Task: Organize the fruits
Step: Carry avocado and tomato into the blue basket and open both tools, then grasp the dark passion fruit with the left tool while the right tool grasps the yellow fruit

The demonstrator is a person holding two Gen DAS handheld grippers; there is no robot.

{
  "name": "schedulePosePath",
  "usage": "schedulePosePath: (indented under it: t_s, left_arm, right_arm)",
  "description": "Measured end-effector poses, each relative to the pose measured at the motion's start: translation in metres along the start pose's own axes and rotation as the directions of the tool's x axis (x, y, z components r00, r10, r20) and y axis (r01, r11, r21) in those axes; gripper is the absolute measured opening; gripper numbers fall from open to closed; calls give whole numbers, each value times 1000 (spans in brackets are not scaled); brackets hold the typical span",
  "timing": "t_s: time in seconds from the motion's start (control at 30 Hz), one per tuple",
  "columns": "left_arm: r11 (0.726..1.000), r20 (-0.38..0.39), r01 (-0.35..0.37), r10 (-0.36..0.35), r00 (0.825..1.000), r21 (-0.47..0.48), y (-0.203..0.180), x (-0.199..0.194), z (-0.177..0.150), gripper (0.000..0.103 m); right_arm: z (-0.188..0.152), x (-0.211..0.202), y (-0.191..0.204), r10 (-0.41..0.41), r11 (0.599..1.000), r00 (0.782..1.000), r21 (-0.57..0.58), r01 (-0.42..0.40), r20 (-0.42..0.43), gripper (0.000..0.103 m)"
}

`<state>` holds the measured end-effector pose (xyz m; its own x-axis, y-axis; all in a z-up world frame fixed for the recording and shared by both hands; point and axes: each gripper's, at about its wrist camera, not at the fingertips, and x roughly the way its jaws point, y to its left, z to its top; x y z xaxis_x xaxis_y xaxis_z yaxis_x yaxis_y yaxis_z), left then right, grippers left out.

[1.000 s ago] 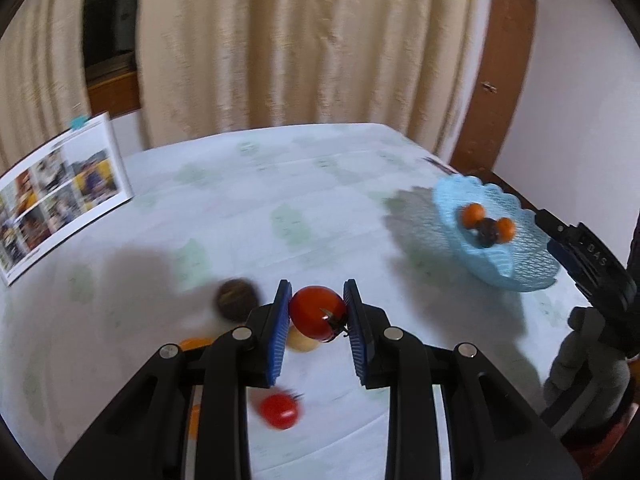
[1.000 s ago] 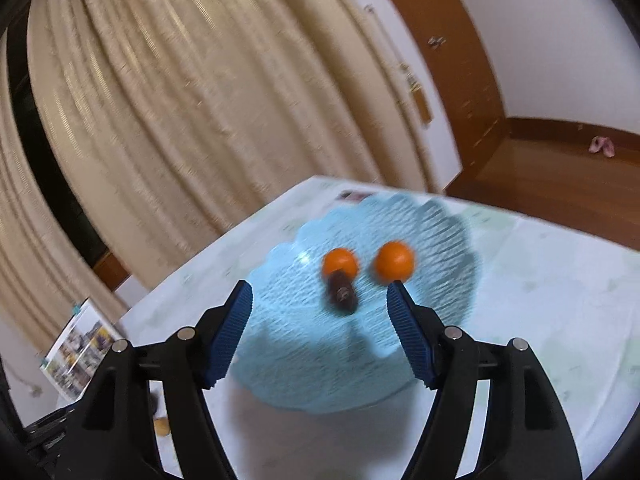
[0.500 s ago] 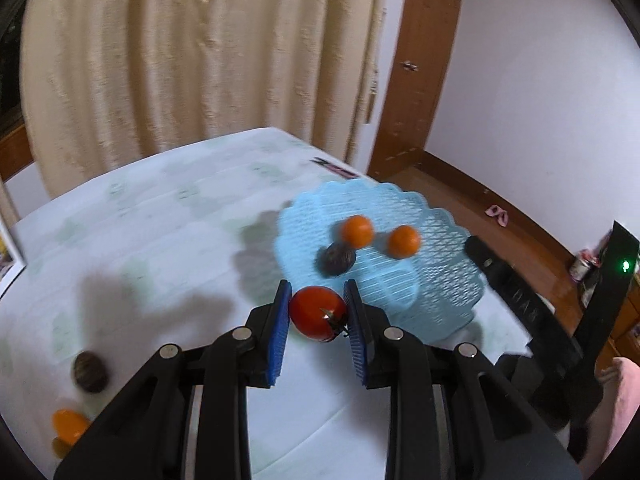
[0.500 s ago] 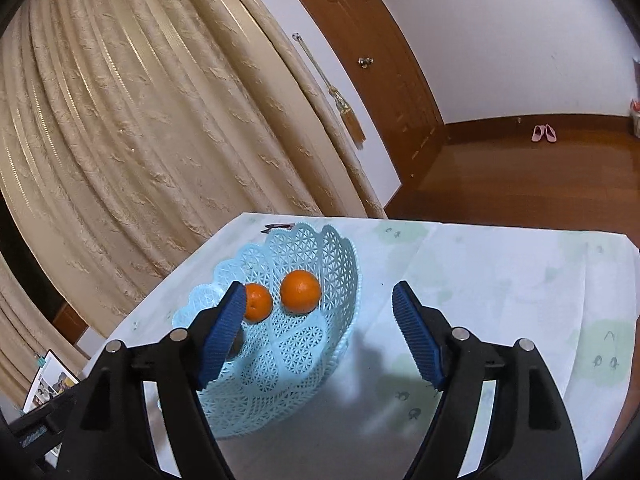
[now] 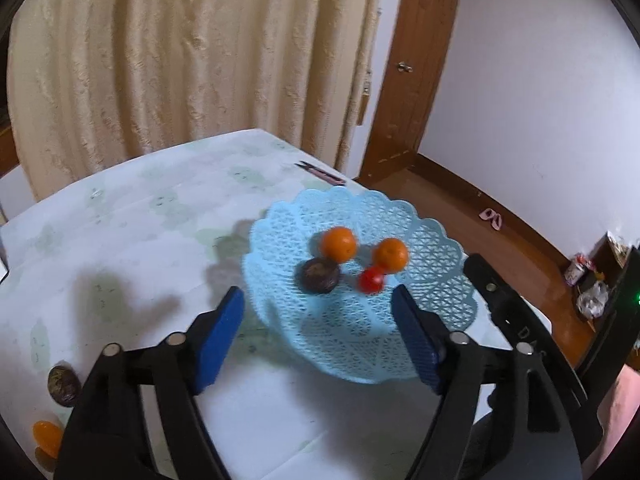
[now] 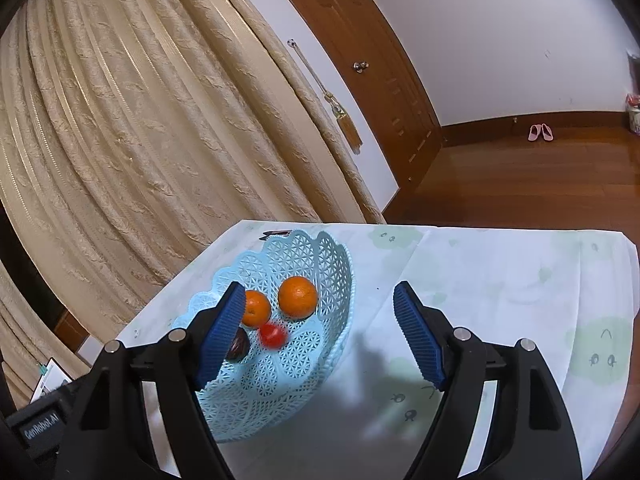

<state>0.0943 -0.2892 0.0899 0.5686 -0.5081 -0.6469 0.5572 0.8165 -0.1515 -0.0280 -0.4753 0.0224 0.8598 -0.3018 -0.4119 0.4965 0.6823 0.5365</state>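
Observation:
A light blue lattice basket (image 5: 360, 364) stands on the right part of the table. In it lie two oranges (image 5: 338, 244) (image 5: 391, 255), a dark round fruit (image 5: 320, 276) and a small red tomato (image 5: 370, 279), which is blurred. My left gripper (image 5: 318, 292) hangs just above the basket's near side; its jaws are opening and nothing is between them. The right wrist view shows the same basket (image 6: 280, 392), the tomato (image 6: 272, 335) and an orange (image 6: 298, 296). My right gripper (image 6: 318, 288) stands open and empty beside the basket.
Another dark fruit (image 5: 62, 385) and an orange fruit (image 5: 47, 436) lie on the pale patterned tablecloth (image 5: 152, 248) at the far left. A small dark clip (image 5: 320, 172) sits at the far table edge. Beige curtains hang behind; a wooden door and floor lie to the right.
The left gripper carried the tomato to the right, up to the basket, then opened; the tomato now lies in the basket. The right gripper swung right of the basket and opened slightly.

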Motion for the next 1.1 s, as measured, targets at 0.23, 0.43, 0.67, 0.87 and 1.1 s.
schedulePosePath:
  t_s: [0.23,0.43,0.67,0.87,1.1]
  left_arm:
    - [994,32,-105,106,994,-34,25,-20,-1,94]
    - [982,36,-181,183,982,-54,52,-34,-7,96]
    - [951,-18,-285,285,959,-121,106,-46,-22,96]
    - [920,-90,-337,325,941,-199,154,-52,-36,96]
    - [893,-204,-330,277,939,-306,193,-46,-53,96]
  right_arm:
    - [-1,-5,6,14,999,1000,-29,-13,27,86]
    - [-6,-13,22,48,994,998,-99,-43,45,91]
    - [-20,-21,50,125,976,992,-177,-124,-5,93]
    - [-35,-27,88,197,937,977,-278,-211,-76,93]
    - [-57,-21,123,228,881,947,-366,-300,-227,93]
